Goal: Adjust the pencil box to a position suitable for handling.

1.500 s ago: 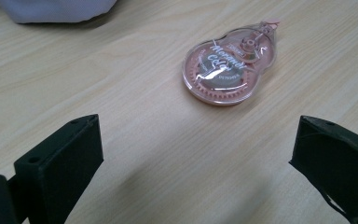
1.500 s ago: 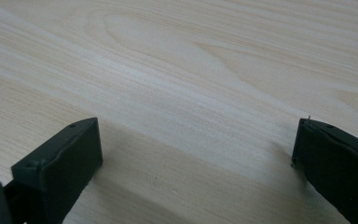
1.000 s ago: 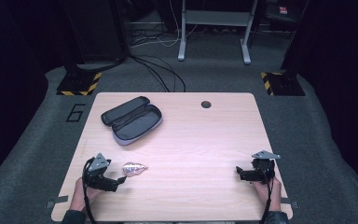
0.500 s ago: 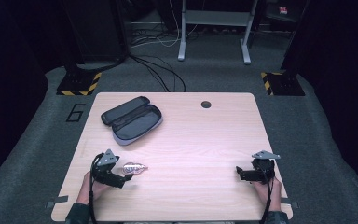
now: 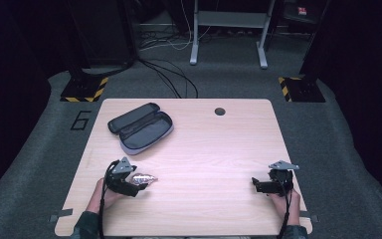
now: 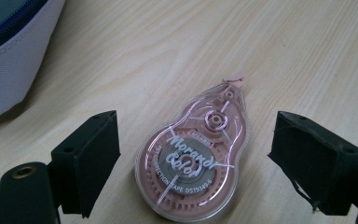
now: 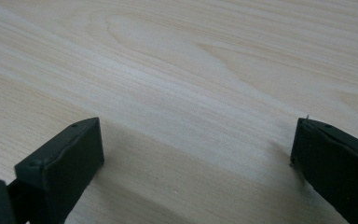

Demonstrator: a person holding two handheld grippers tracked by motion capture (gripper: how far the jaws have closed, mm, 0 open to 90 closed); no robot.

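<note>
Forward since 1 second ago, left gripper [image 6: 193, 163] straddles the tape dispenser [image 6: 193, 163] (base cut off), jaws wide, untouching.

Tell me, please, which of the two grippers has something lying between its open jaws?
The left gripper: a pink correction tape lies on the table between its jaws. The right gripper frames only bare wood.

Looks like a lab/recording studio: black curtains, floor cables [image 5: 166, 74], hazard-taped stand bases [image 5: 84, 89], lone wooden table [image 5: 204, 149].
</note>
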